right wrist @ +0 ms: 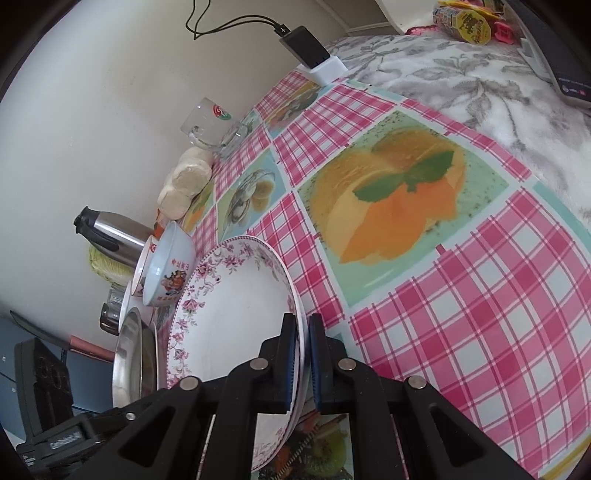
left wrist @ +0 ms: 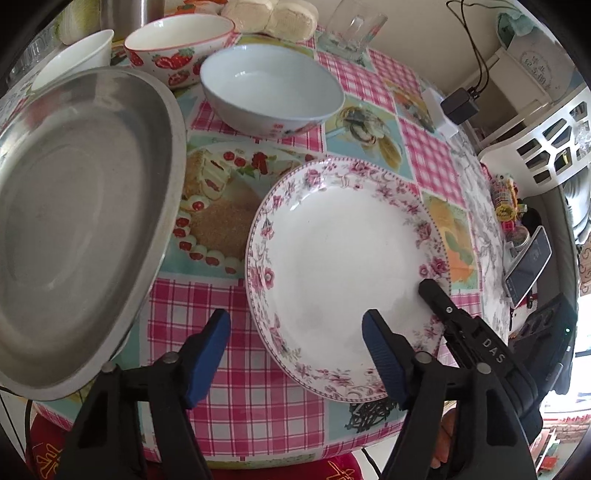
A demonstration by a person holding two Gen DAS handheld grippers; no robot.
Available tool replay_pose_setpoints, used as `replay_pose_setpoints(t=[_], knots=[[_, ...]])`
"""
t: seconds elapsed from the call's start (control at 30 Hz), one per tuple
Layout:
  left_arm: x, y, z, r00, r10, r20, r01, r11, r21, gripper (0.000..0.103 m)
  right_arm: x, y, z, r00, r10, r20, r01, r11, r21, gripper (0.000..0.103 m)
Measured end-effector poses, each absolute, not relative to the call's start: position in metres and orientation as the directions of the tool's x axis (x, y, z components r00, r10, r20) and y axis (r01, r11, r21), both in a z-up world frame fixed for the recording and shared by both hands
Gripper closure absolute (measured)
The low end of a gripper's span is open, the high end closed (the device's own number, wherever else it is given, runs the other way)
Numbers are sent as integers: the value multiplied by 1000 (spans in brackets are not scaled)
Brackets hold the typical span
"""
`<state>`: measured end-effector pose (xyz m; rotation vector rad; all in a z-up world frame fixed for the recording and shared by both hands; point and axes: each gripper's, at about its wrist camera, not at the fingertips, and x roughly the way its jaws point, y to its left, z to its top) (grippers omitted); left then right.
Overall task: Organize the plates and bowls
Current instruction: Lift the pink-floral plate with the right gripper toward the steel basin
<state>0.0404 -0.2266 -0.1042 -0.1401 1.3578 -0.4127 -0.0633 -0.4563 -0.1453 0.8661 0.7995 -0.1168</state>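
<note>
A white plate with a pink floral rim (left wrist: 343,266) lies on the checked tablecloth; it also shows in the right wrist view (right wrist: 236,314). My right gripper (right wrist: 303,354) is shut on the plate's near right rim, one finger above and one below; its upper finger (left wrist: 436,295) shows in the left wrist view. My left gripper (left wrist: 295,343) is open and empty, above the plate's near left edge. A steel dish (left wrist: 74,221) sits to the left. A pale blue bowl (left wrist: 271,88), a strawberry bowl (left wrist: 177,44) and a white bowl (left wrist: 74,55) stand behind.
A glass mug (left wrist: 354,26), wrapped buns (left wrist: 273,14) and a steel flask (right wrist: 110,232) stand at the table's far edge by the wall. A charger on a white block (right wrist: 314,55) sits at the corner. A phone (left wrist: 528,266) and white basket (left wrist: 554,136) are right.
</note>
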Motion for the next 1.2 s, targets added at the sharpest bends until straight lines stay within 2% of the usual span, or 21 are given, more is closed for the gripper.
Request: replay_pose_setpoints(t=[0.17, 0.53, 0.67, 0.8, 1.2], knots=[[49, -231, -112, 143, -359, -922, 207, 922, -327, 47, -65, -457, -145, 711, 222, -667, 395, 658, 641, 96], [62, -240, -117, 170, -357, -919, 209, 924, -320, 49, -67, -457, -145, 714, 220, -664, 396, 656, 643, 95], [65, -239, -117, 197, -343, -918, 202, 931, -305, 59, -67, -459, -146, 716, 214, -664, 398, 656, 641, 94], [68, -237, -117, 228, -320, -919, 192, 941, -280, 74, -69, -460, -146, 716, 210, -665, 401, 657, 638, 95], [73, -238, -118, 239, -340, -909, 198, 934, -297, 81, -72, -465, -145, 718, 200, -667, 406, 658, 635, 96]])
